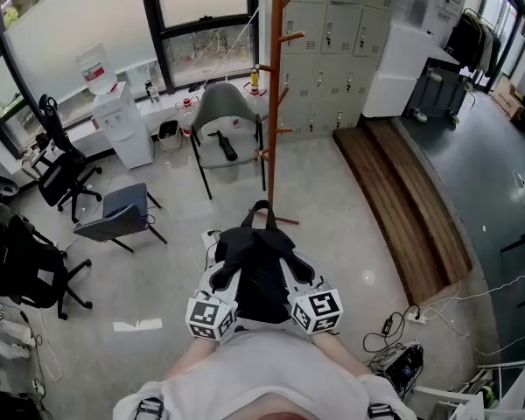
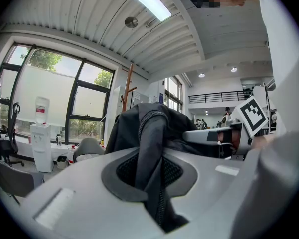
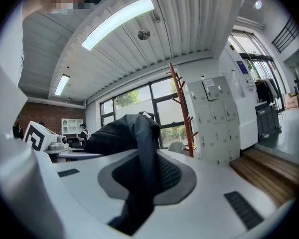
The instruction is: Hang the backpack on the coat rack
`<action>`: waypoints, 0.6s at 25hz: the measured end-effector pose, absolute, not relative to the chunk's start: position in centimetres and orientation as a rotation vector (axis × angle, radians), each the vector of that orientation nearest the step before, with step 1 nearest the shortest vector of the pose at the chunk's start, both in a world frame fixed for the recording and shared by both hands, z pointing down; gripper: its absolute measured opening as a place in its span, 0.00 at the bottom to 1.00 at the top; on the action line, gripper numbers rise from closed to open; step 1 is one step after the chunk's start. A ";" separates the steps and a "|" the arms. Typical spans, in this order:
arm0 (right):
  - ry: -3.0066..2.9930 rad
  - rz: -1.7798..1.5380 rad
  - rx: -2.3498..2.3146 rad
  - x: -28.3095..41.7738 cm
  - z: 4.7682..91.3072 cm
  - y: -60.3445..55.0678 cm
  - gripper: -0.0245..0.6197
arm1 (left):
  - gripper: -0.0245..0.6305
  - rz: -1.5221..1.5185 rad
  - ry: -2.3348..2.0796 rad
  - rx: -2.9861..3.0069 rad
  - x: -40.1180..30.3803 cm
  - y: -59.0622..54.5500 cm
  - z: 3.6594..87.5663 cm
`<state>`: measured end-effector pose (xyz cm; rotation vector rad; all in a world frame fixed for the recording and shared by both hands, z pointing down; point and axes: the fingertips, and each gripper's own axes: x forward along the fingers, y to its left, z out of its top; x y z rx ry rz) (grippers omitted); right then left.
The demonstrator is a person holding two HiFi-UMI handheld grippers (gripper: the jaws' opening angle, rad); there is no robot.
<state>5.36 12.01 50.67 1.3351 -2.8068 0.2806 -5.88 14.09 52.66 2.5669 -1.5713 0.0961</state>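
Observation:
A black backpack point(image 1: 258, 269) hangs in the air between my two grippers, just short of the foot of the tall orange-brown coat rack point(image 1: 274, 103). My left gripper point(image 1: 222, 280) is shut on a black strap point(image 2: 152, 178) at the bag's left side. At the bag's right side my right gripper point(image 1: 296, 275) is shut on the other strap point(image 3: 142, 176). The top handle loop point(image 1: 262, 206) points toward the rack. In the left gripper view the bag's body point(image 2: 149, 126) bulges over the jaws, with the rack point(image 2: 127, 86) behind it. In the right gripper view the rack point(image 3: 182, 113) rises to the right of the bag point(image 3: 119, 131).
A grey chair point(image 1: 223, 134) stands left of the rack, a water dispenser point(image 1: 122, 121) by the windows, a folding chair point(image 1: 118, 213) and black office chairs point(image 1: 35, 265) at left. Grey lockers point(image 1: 332, 24) stand behind the rack. A wooden platform point(image 1: 411, 199) and floor cables point(image 1: 394, 331) lie at right.

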 end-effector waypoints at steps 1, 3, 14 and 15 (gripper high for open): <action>-2.811 0.281 1.328 5.5 50.7 12.1 0.15 | 0.11 0.097 -1.579 2.563 -5.7 14.2 52.6; -2.819 0.281 1.312 5.9 50.6 12.1 0.15 | 0.11 0.099 -1.593 2.553 -5.3 14.3 52.5; -2.864 0.282 1.231 8.8 50.4 11.7 0.15 | 0.11 0.113 -1.665 2.521 -2.3 14.6 52.2; -2.867 0.283 1.228 8.9 50.4 11.6 0.15 | 0.11 0.115 -1.669 2.521 -2.1 14.5 52.3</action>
